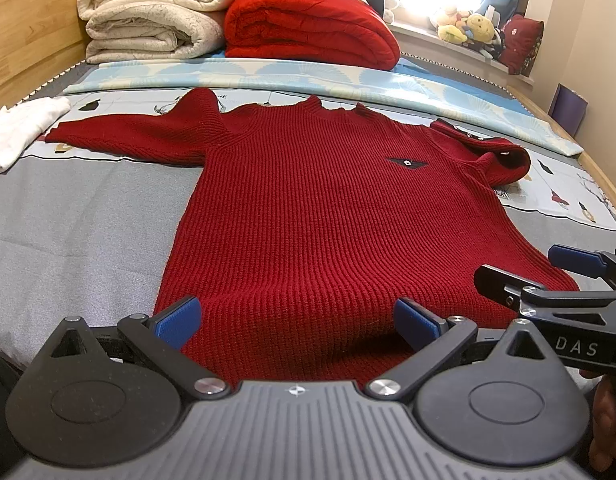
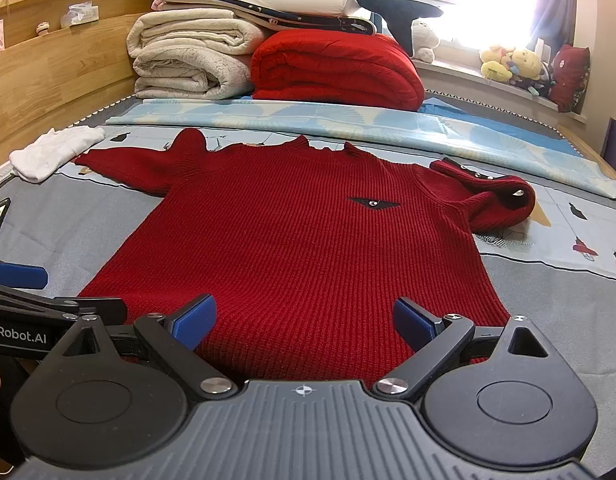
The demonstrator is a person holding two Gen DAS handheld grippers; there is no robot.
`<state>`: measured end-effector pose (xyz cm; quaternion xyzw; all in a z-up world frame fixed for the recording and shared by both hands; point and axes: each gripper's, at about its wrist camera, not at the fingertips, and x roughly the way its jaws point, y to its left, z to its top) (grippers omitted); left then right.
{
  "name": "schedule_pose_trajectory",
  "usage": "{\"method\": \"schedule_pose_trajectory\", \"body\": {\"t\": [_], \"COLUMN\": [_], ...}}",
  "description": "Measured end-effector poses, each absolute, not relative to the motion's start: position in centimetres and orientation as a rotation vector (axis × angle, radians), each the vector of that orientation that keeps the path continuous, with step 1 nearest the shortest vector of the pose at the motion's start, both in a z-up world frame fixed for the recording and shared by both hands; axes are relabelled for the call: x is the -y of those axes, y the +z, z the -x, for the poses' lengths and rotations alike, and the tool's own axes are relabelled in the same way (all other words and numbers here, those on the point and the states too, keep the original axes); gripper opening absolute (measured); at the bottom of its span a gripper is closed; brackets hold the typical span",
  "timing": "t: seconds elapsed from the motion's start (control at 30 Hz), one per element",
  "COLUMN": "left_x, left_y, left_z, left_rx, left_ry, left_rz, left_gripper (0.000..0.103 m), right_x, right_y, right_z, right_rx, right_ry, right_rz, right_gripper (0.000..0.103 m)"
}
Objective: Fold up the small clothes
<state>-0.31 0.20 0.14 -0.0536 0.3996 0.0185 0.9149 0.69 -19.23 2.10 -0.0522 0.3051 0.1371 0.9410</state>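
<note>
A dark red knitted sweater (image 1: pixel 308 208) (image 2: pixel 303 240) lies flat on the bed, collar away from me, hem nearest. Its left sleeve stretches out to the left; its right sleeve (image 1: pixel 496 152) (image 2: pixel 496 196) is bunched up at the shoulder. My left gripper (image 1: pixel 295 320) is open over the left part of the hem, blue pads wide apart with nothing pinched between them. My right gripper (image 2: pixel 303 320) is open over the right part of the hem. Each gripper shows at the edge of the other's view: the right gripper (image 1: pixel 564 268), the left gripper (image 2: pixel 19 276).
A white folded garment (image 1: pixel 19 132) (image 2: pixel 55 152) lies at the far left. Stacked cream blankets (image 1: pixel 155 20) and a red quilt (image 1: pixel 308 28) sit at the bed's head. A wooden headboard (image 2: pixel 47 72) runs on the left; plush toys (image 2: pixel 516 64) line the windowsill.
</note>
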Motion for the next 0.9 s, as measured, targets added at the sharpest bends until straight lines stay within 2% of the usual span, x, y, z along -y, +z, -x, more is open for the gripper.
{"method": "schedule_pose_trajectory", "body": {"t": [0.9], "left_x": [0.54], "left_y": [0.24], "left_z": [0.06], "left_rx": [-0.786], "left_ry": [0.016], "left_rz": [0.085], "left_gripper": [0.102], "right_x": [19.57], "right_y": [2.11], "right_z": [-0.8], "right_rx": [-0.62], "right_ry": [0.255], "right_rz": [0.097], "right_gripper": [0.092]}}
